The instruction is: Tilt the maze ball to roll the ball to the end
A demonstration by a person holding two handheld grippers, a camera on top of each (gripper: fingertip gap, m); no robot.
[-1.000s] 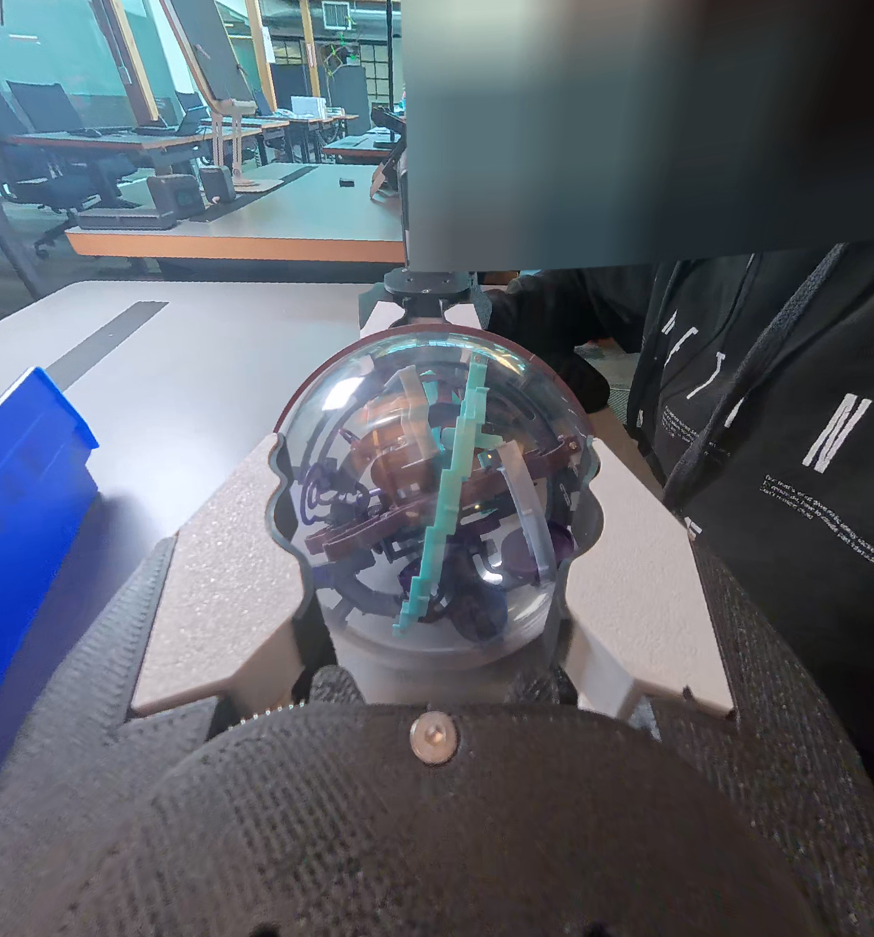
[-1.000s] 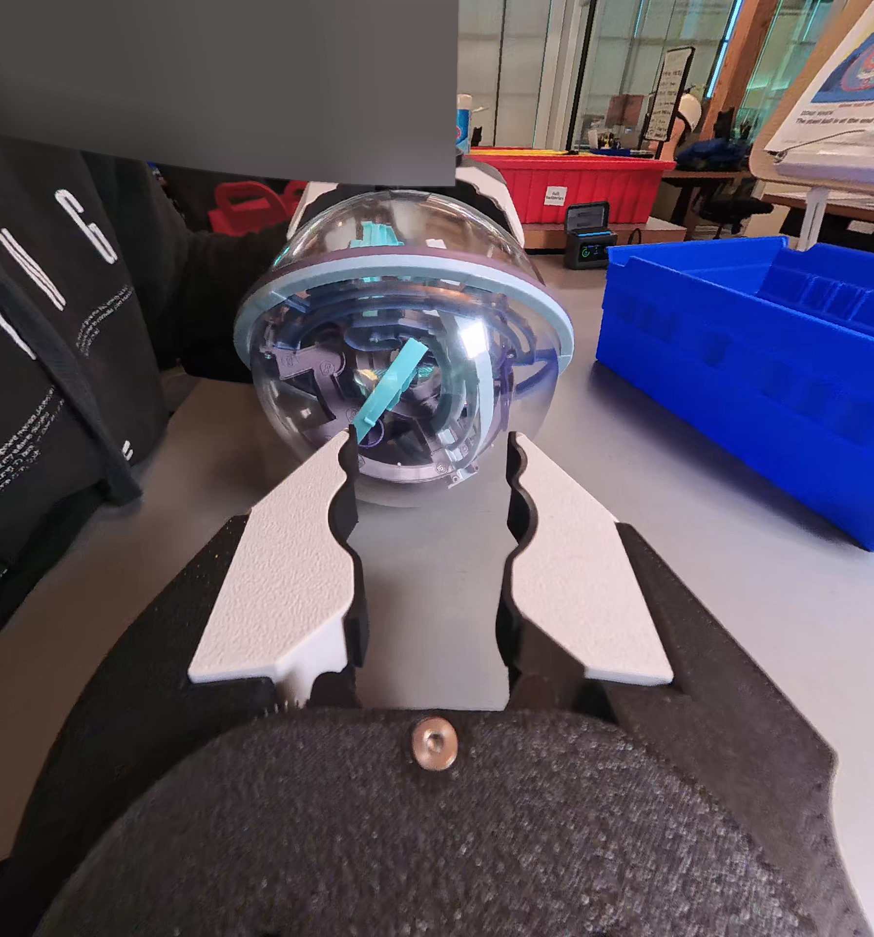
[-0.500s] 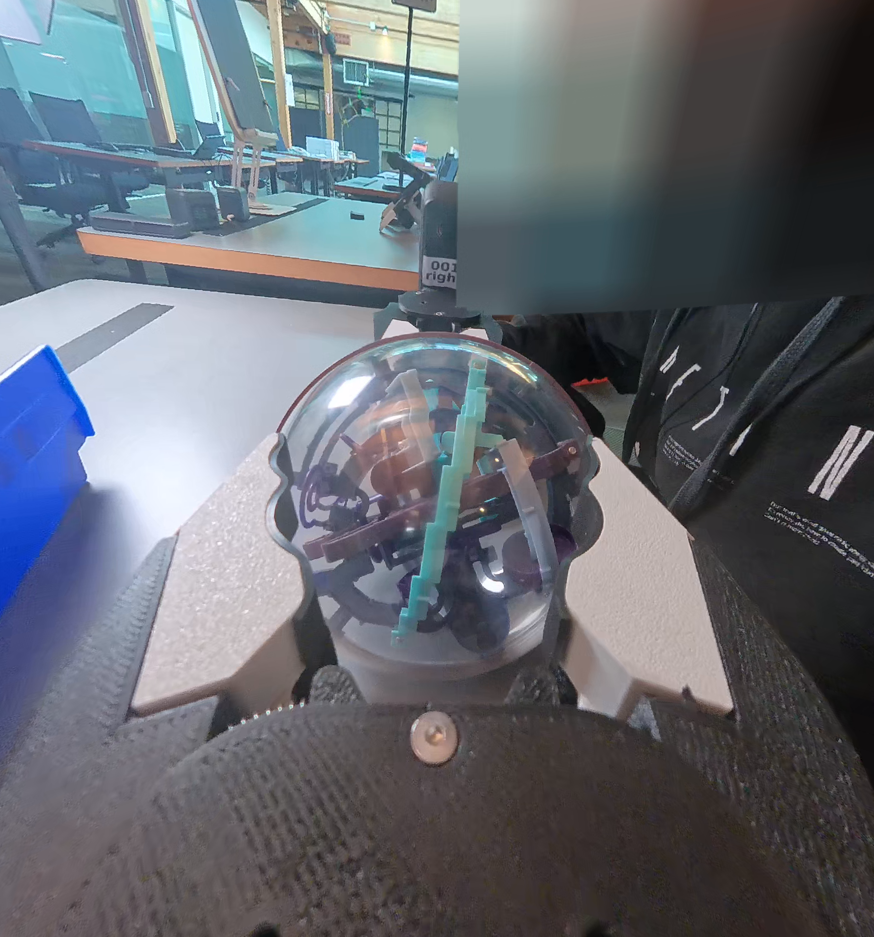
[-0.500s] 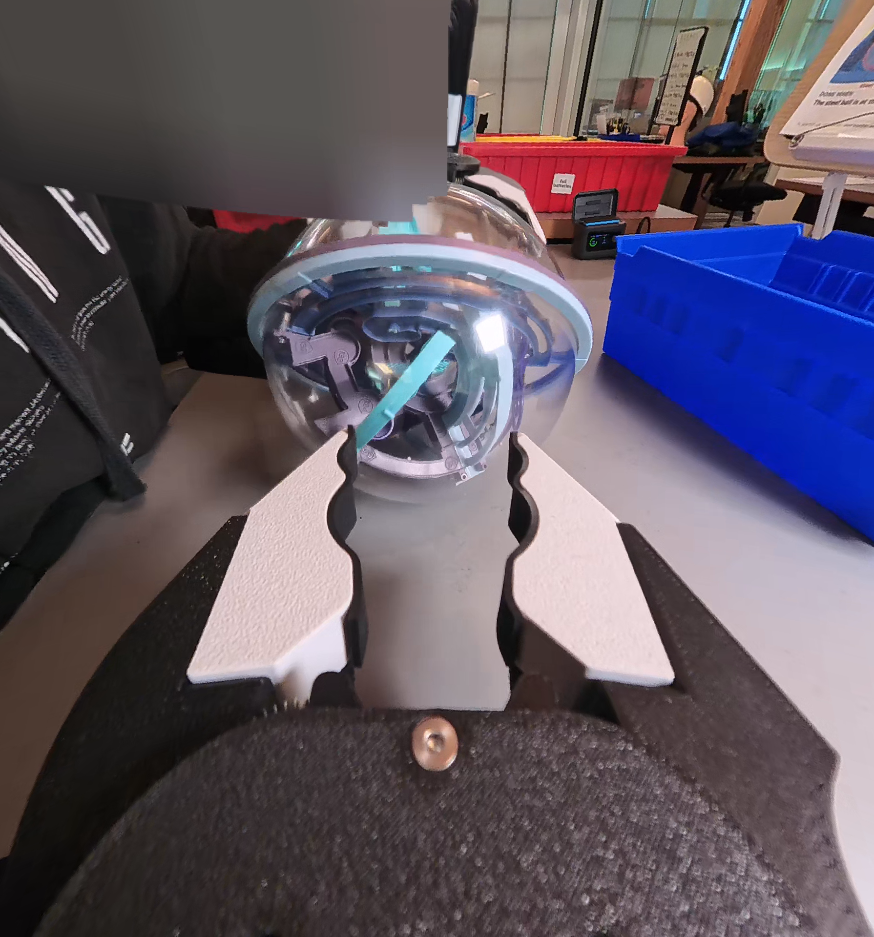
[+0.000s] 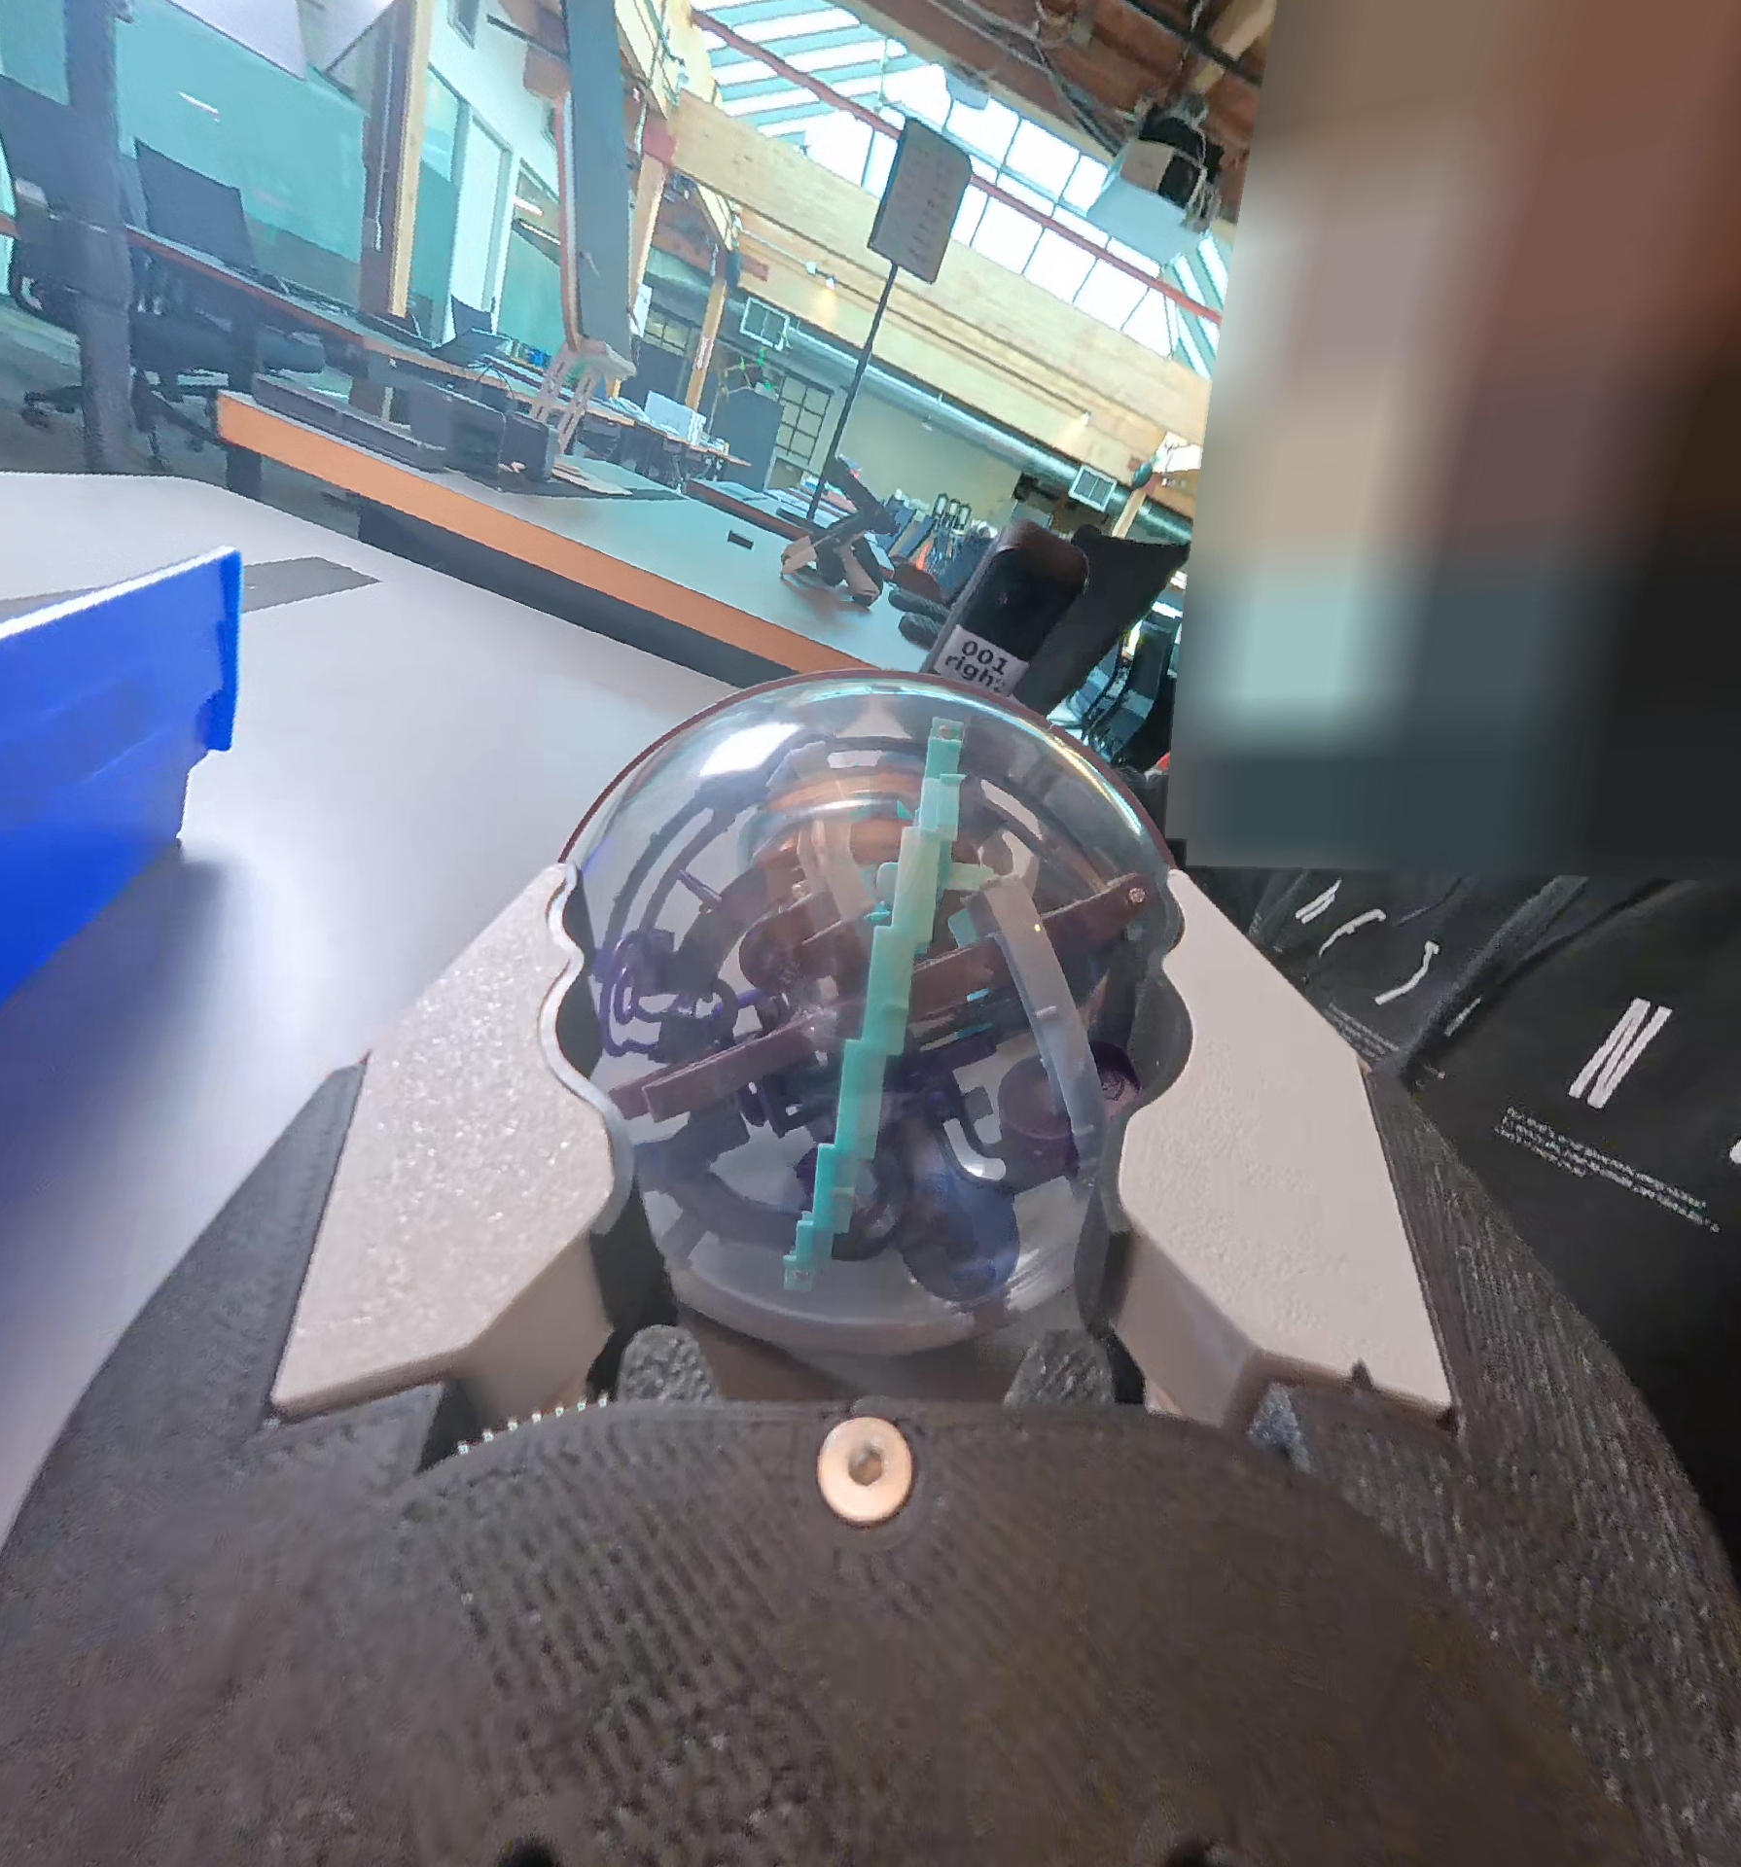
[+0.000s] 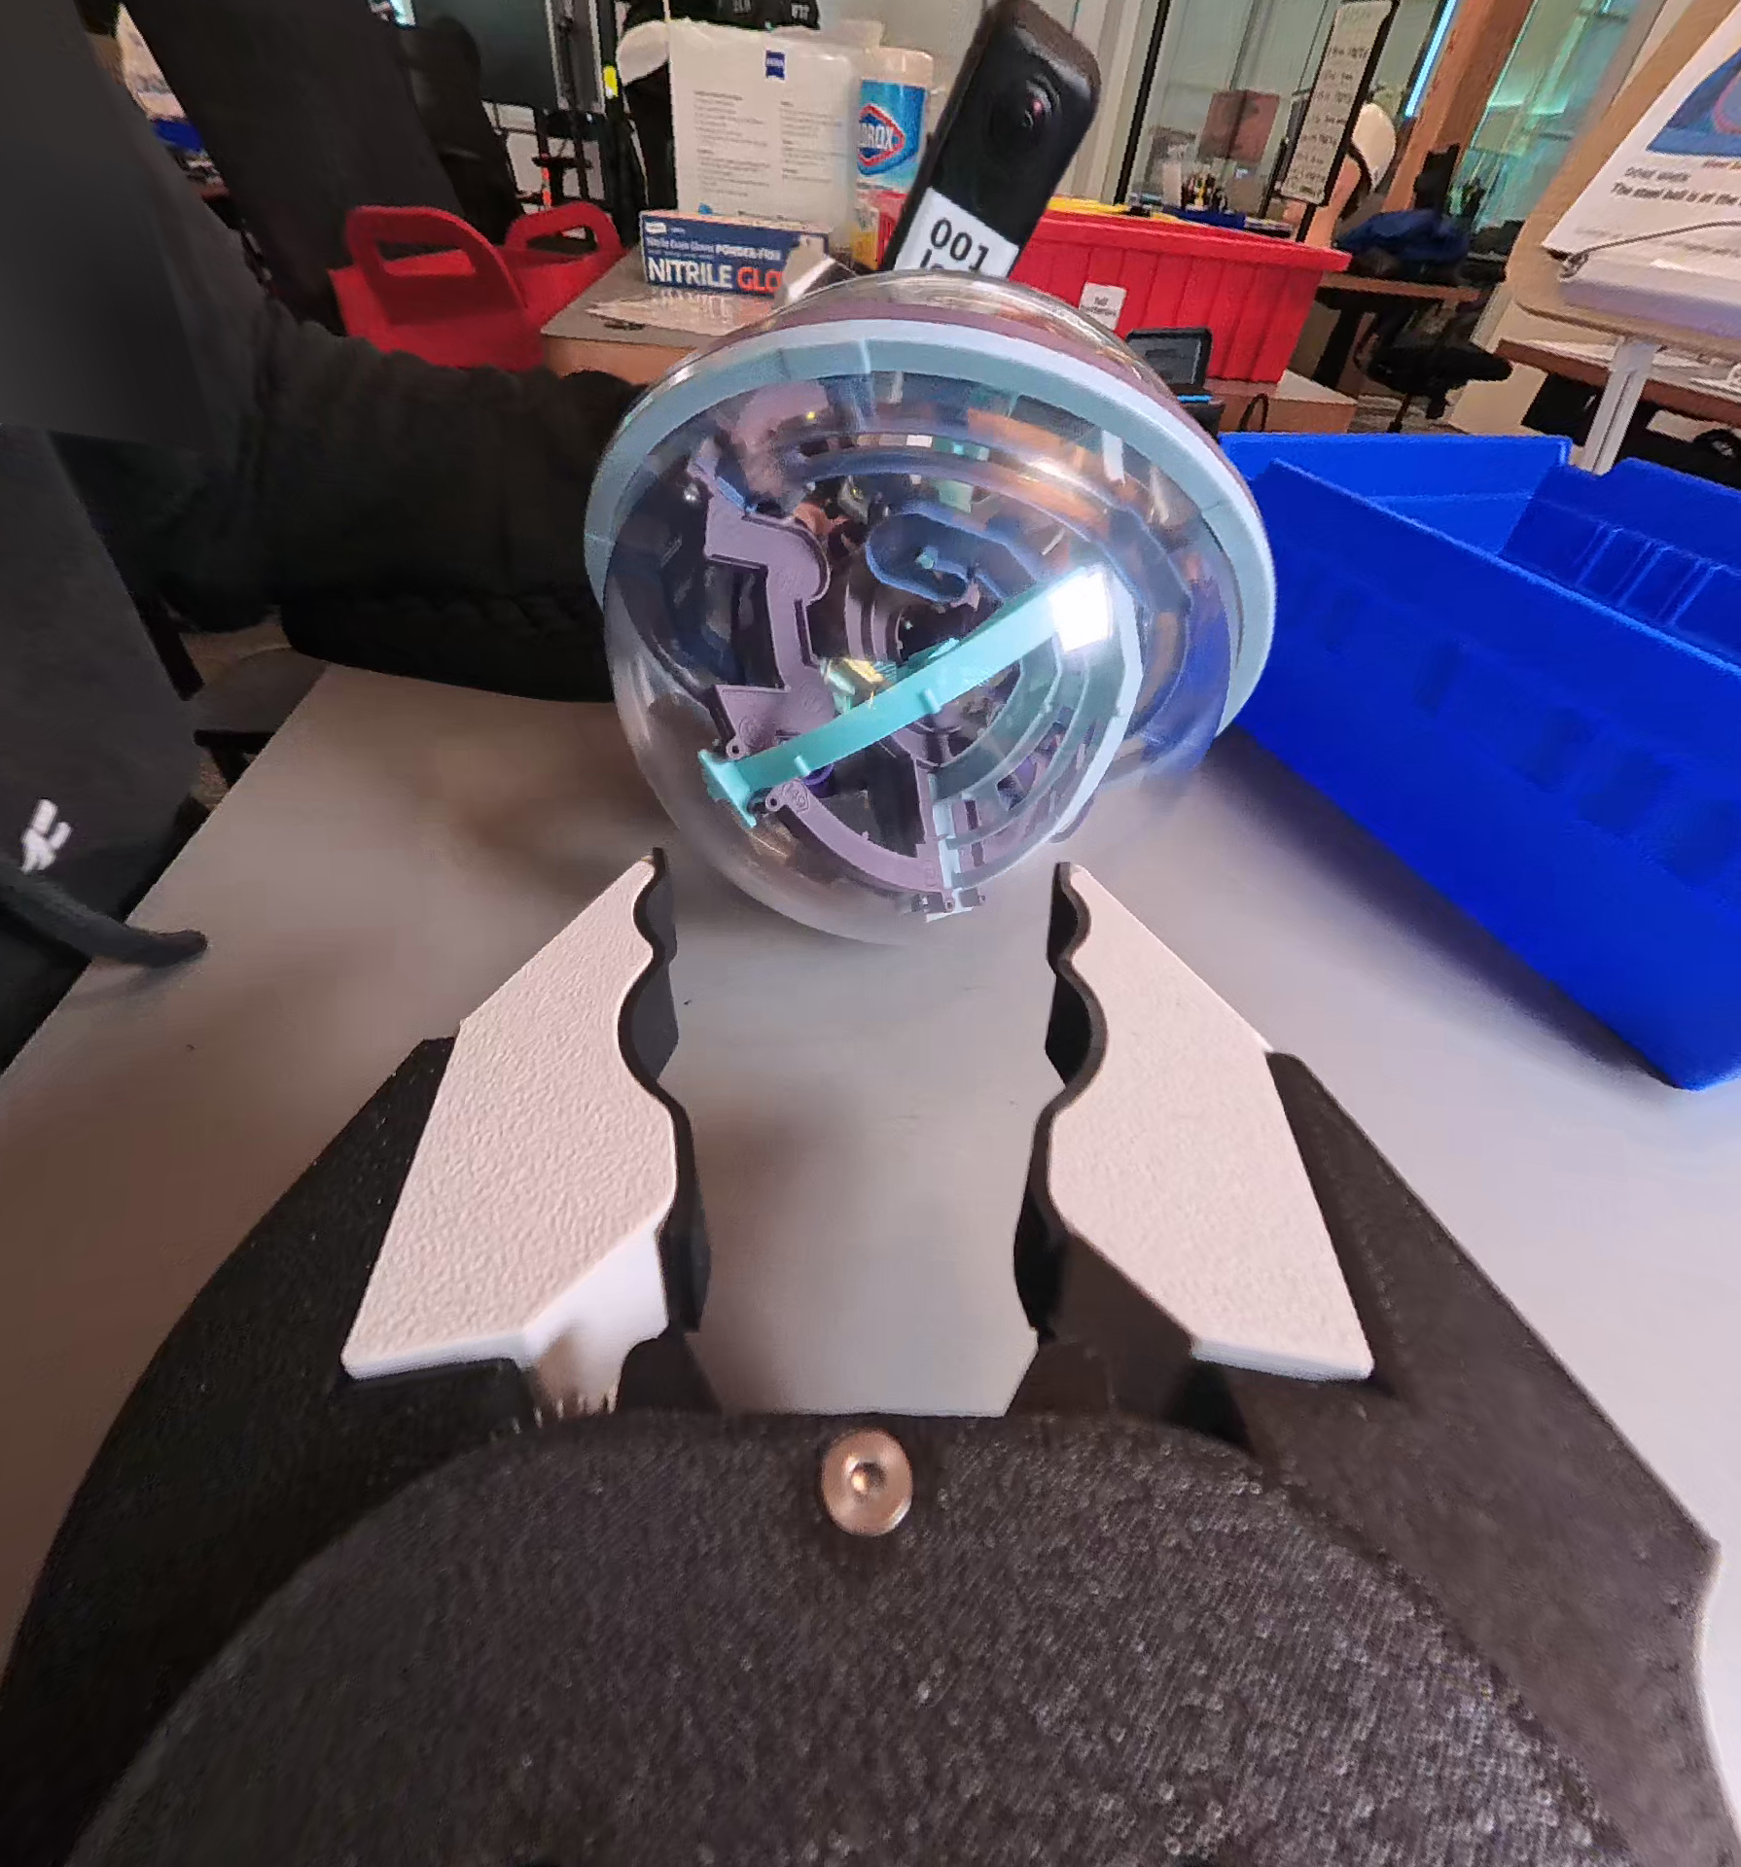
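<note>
Left gripper [image 5: 866, 970] pitched upward, wide jaws clamped on the one maze ball [image 5: 861, 1020], both white fingers [image 5: 472, 1132] pressed against the clear shell. Ball raised off the grey table [image 6: 846, 1111], rim band tilted, hanging just beyond the right gripper [image 6: 856, 909]. Right gripper level and low over the table, jaws spread, nothing between them, tips short of the ball. One blue bin [image 6: 1554, 707] near the ball's far side; bare tabletop elsewhere around it.
</note>
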